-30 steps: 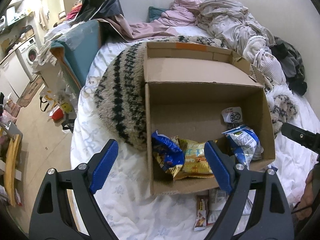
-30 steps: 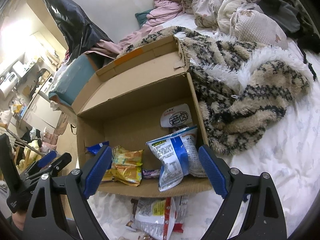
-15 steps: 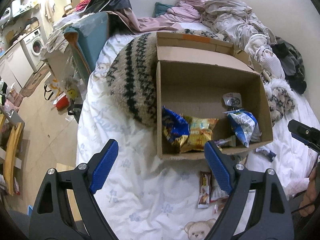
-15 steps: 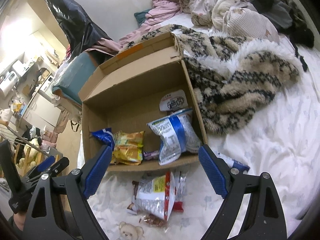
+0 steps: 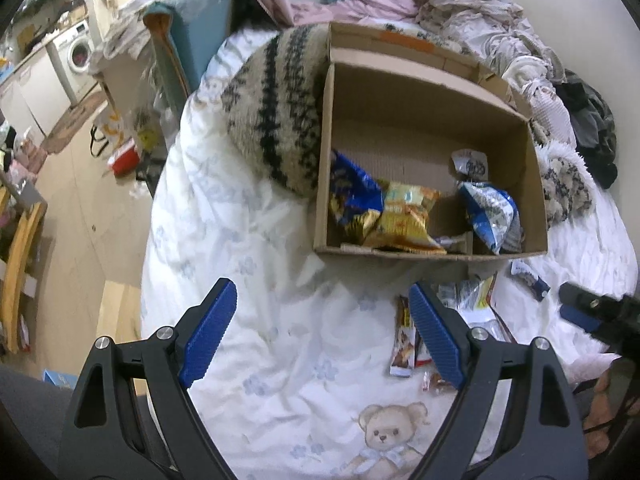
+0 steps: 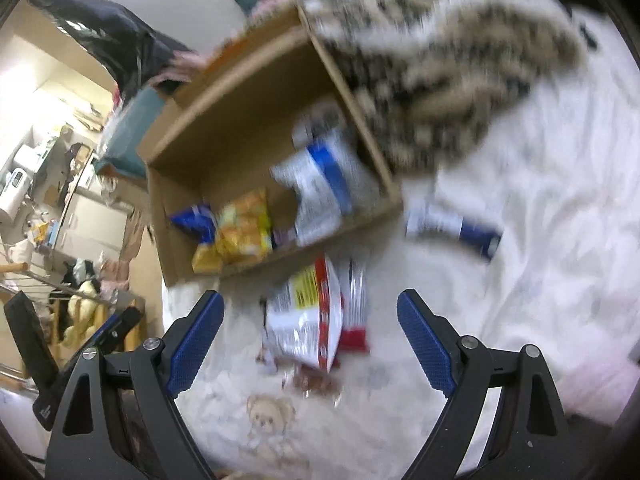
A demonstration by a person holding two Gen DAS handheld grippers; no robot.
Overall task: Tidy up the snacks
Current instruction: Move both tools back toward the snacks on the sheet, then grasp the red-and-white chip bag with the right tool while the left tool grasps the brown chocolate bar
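Observation:
An open cardboard box (image 5: 436, 92) (image 6: 240, 92) lies on the white bedspread. It holds a blue bag (image 5: 352, 196), a yellow bag (image 5: 408, 216) (image 6: 244, 228) and a blue-and-white bag (image 5: 490, 212) (image 6: 320, 188). Loose snacks lie in front of the box: a white, red and yellow bag (image 6: 308, 316), a brown bar (image 5: 403, 340) and a blue-and-white packet (image 6: 452, 226) (image 5: 528, 276). My left gripper (image 5: 322, 332) is open and empty above the bedspread, short of the box. My right gripper (image 6: 310, 340) is open and empty above the loose bag.
A striped fuzzy blanket (image 5: 276, 120) lies against the box's left and back sides. Piled laundry (image 5: 460, 8) fills the bed's far end. The bed's left edge drops to the floor (image 5: 80, 208). A teddy bear print (image 5: 388, 428) marks the sheet near me.
Both grippers have pulled back from the box toward the near bed edge. More loose snacks in front of the box have come into view. Both stay open and empty.

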